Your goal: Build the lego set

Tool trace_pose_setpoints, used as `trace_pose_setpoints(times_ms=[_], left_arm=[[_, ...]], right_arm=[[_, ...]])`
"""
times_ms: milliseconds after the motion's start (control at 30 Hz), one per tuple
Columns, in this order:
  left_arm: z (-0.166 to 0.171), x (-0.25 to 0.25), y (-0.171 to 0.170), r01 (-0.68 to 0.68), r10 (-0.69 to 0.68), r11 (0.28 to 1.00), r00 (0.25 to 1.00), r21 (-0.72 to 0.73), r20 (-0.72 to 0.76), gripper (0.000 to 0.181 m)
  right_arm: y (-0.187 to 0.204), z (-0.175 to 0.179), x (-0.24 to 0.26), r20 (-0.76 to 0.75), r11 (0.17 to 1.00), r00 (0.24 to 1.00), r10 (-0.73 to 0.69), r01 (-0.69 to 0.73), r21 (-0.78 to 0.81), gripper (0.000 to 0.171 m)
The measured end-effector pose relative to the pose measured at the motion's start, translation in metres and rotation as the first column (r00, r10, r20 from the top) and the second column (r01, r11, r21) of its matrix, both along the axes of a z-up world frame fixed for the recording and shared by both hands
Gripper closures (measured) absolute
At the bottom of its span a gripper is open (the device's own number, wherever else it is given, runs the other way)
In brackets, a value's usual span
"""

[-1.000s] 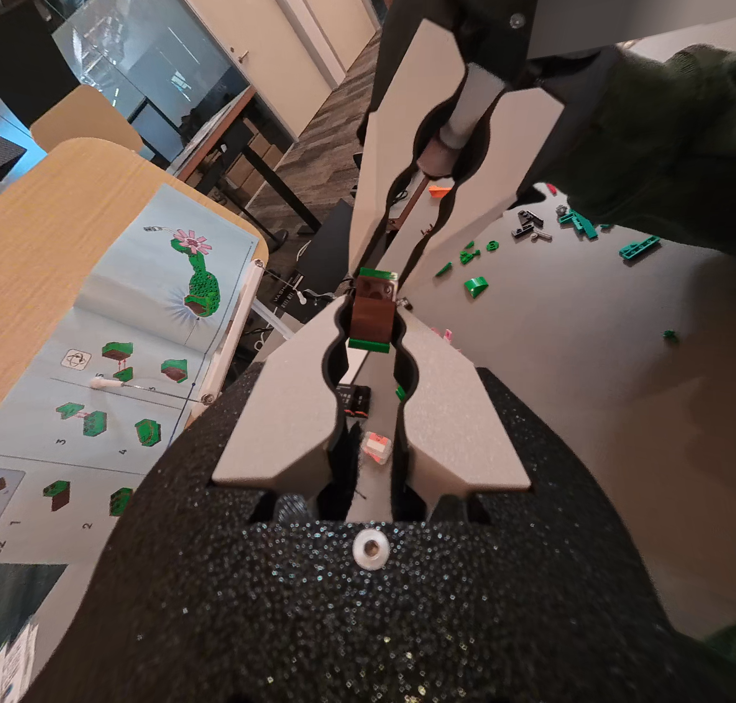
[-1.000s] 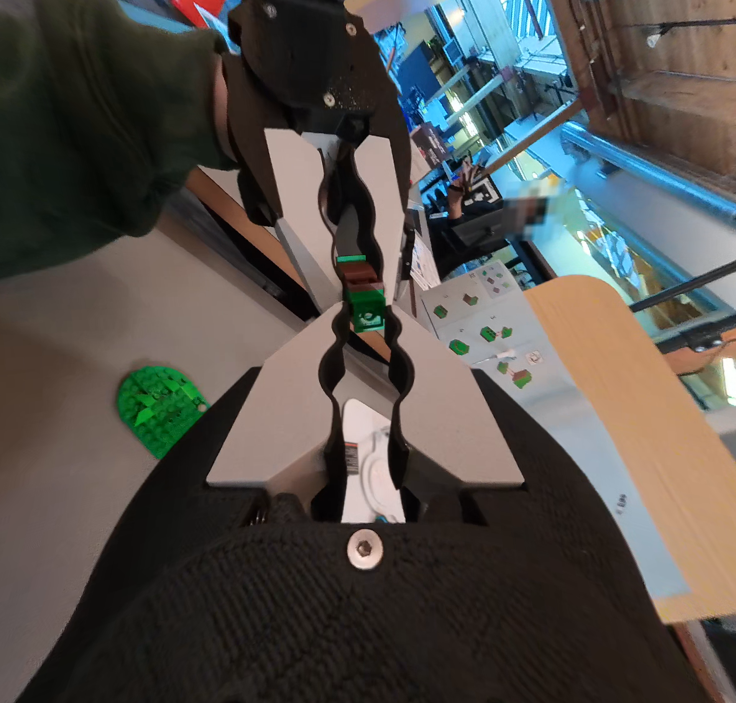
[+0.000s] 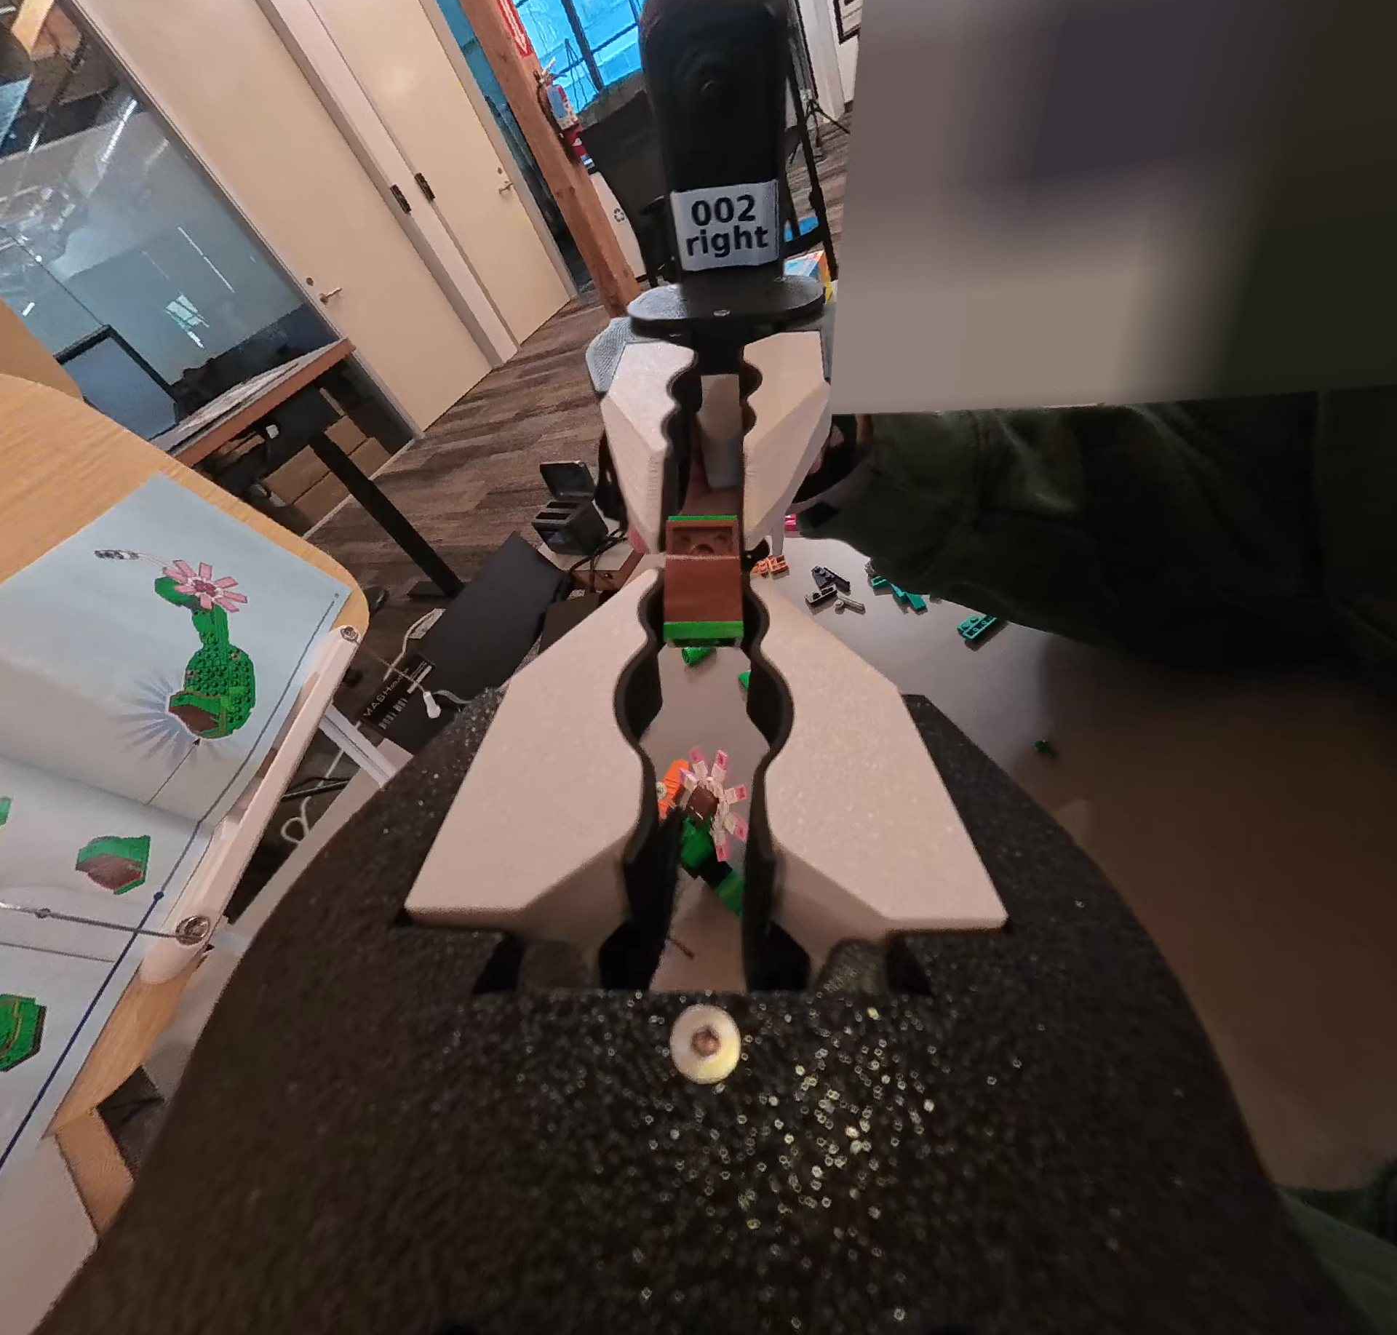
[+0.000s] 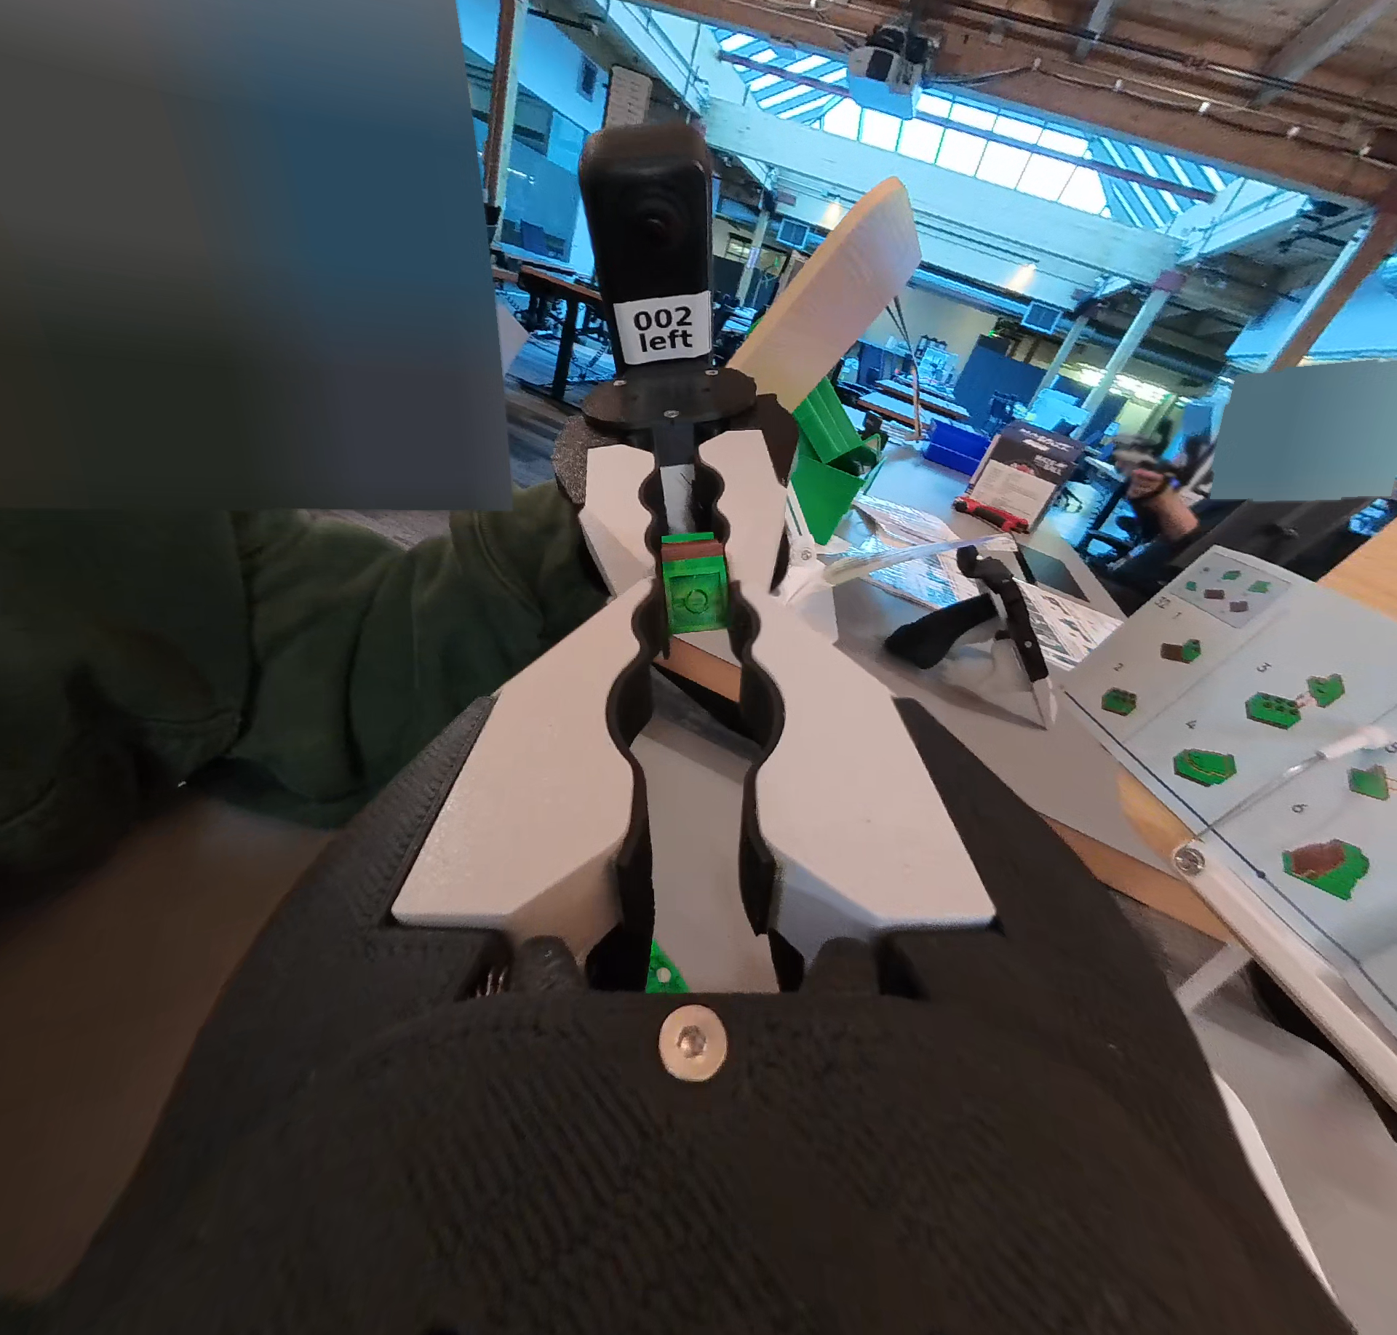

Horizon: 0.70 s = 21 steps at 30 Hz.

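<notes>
The left hand-held gripper [image 3: 701, 603] is clamped on a small brick assembly [image 3: 701, 581] made of brown bricks capped with green plates, held between its fingertips above the counter [image 3: 1134, 807]. The right hand-held gripper [image 4: 692, 603] faces it tip to tip and is clamped on a green brick [image 4: 692, 597] at the opposite end of the same assembly, so both tools grip one stack in the air. In the left wrist view, the right hand-held gripper appears beyond the assembly with its camera post upright and a dark green sleeve [image 3: 1096, 520] behind it. Loose green, teal and black pieces [image 3: 899, 596] lie scattered on the grey counter past the fingertips. A finished flower model [image 3: 707, 807] with pink and white petals lies on the counter, seen through the gap between the left fingers. An instruction booklet [image 3: 113, 694] rests open on a wooden stand to the left, showing a green cactus figure and numbered steps. In the right wrist view, the same booklet [image 4: 1247, 732] lies to the right, and part of a green studded plate [image 4: 665, 970] shows low between the fingers.
</notes>
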<state>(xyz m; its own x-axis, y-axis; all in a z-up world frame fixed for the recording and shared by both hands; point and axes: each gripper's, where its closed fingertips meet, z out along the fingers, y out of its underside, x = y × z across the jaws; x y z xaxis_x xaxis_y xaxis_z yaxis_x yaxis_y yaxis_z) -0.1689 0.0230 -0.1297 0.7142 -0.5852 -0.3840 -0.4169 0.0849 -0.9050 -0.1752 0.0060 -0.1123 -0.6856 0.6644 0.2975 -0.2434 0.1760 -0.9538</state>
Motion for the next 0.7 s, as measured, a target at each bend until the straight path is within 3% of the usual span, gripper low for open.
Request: trace_pose_setpoints(times_ms=[200, 267, 567, 700], left_arm=[[-0.003, -0.001, 0.004, -0.026, 0.026, 1.0, 1.0, 0.008, -0.012, 0.165], [-0.006, -0.008, 0.008, -0.069, 0.069, 0.998, 0.997, -0.005, -0.02, 0.157], [-0.01, -0.019, 0.01, -0.116, 0.115, 0.993, 0.993, -0.017, -0.028, 0.163], [-0.007, -0.03, 0.012, -0.181, 0.181, 0.983, 0.983, -0.006, -0.027, 0.154]], right_arm=[[0.004, -0.001, 0.0, 0.029, 1.0, 1.0, -0.005, 0.005, -0.002, 0.157], [0.011, -0.002, -0.005, 0.063, 0.999, 0.997, -0.041, 0.042, -0.026, 0.157], [0.023, -0.013, -0.007, 0.148, 0.997, 0.986, -0.074, 0.079, -0.027, 0.157], [0.029, -0.015, -0.01, 0.168, 0.99, 0.976, -0.138, 0.139, 0.004, 0.157]])
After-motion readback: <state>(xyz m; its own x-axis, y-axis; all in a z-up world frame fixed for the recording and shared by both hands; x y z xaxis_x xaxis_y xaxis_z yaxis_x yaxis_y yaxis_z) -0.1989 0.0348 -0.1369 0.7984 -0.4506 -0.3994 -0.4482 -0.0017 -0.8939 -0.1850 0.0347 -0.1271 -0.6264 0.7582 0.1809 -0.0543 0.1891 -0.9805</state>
